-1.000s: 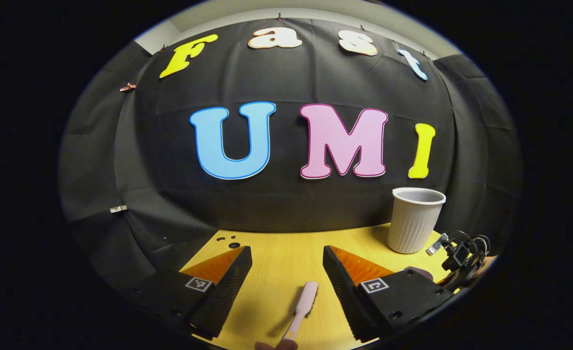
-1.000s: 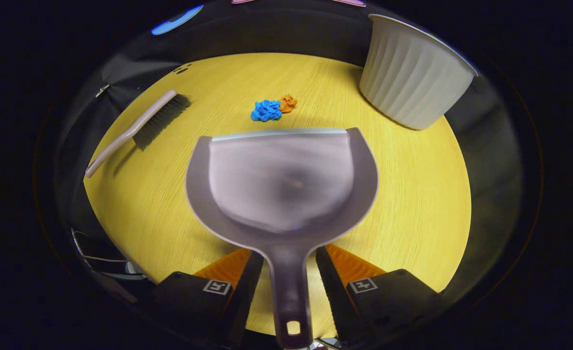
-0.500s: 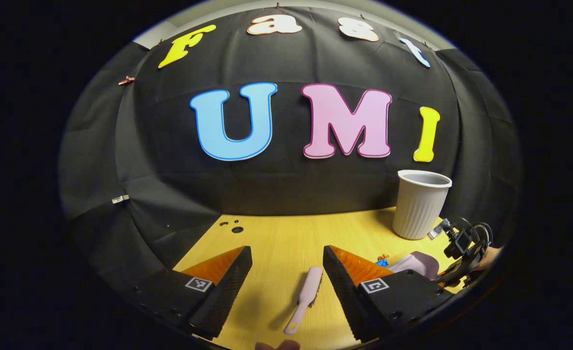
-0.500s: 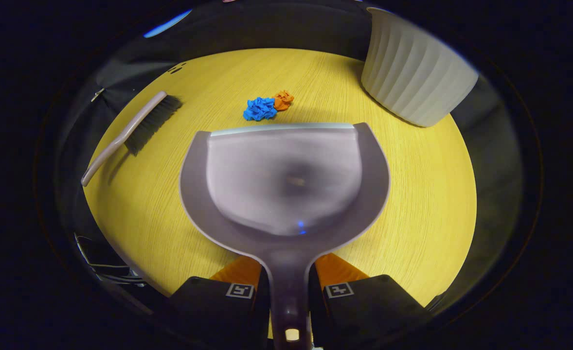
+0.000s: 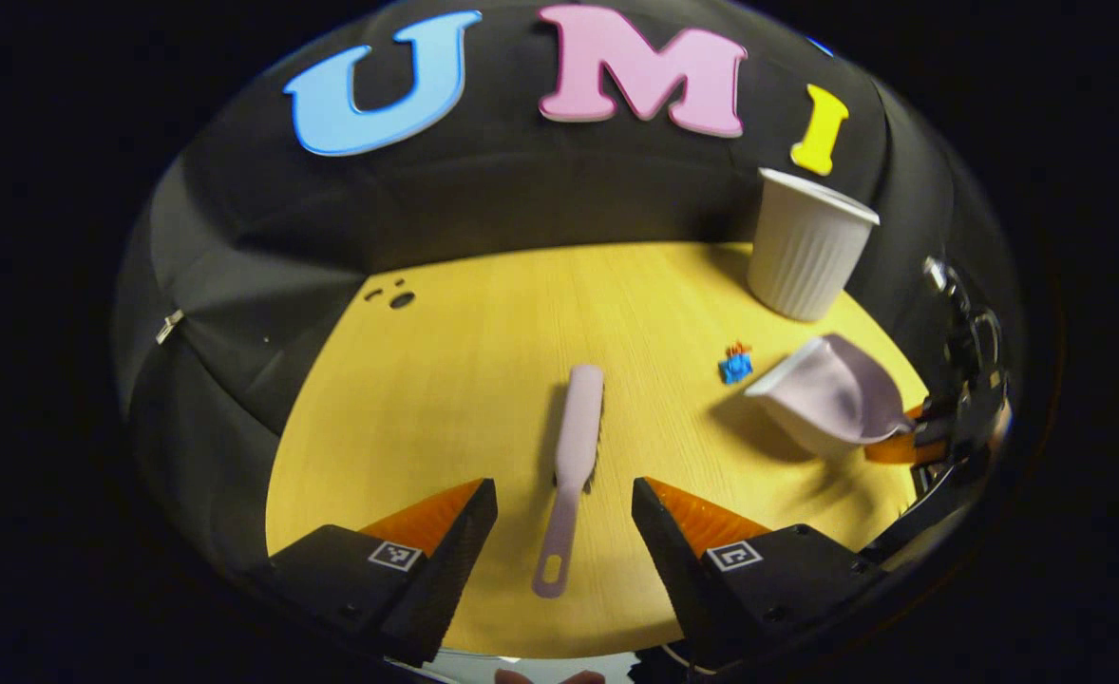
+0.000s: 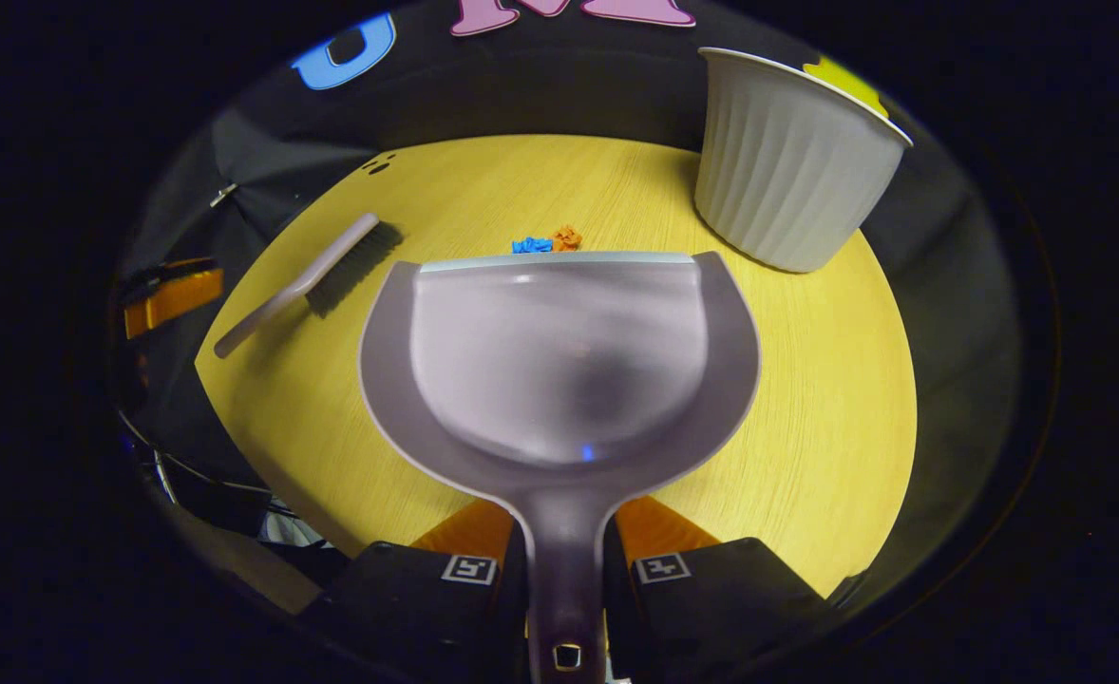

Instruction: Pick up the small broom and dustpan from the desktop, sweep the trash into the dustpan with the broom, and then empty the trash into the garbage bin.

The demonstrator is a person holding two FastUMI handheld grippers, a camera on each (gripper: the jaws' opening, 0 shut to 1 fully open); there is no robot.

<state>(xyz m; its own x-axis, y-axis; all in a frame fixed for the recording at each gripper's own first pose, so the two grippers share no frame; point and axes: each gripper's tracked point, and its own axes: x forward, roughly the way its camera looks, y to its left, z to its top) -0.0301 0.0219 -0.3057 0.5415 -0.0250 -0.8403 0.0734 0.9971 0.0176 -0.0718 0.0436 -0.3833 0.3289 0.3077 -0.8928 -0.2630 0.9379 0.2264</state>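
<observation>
Pale pink plastic hand broom [image 5: 577, 446] lies flat on the yellow wooden desktop [image 5: 464, 380], straight ahead of my left gripper [image 5: 564, 518], whose fingers stand apart. Its long axis runs away from me, handle end nearest, between my fingertips but below them; this hand is the nearer one, I judge. Its bristles are hard to make out. To the right, crumpled blue and orange paper scraps [image 5: 735, 364] sit just beyond the lip of the grey plastic dustpan [image 6: 559, 370], whose handle my right gripper [image 6: 564, 560] clamps. The scraps are half hidden behind that lip. A white ribbed bin [image 6: 787, 171] stands farthest right.
</observation>
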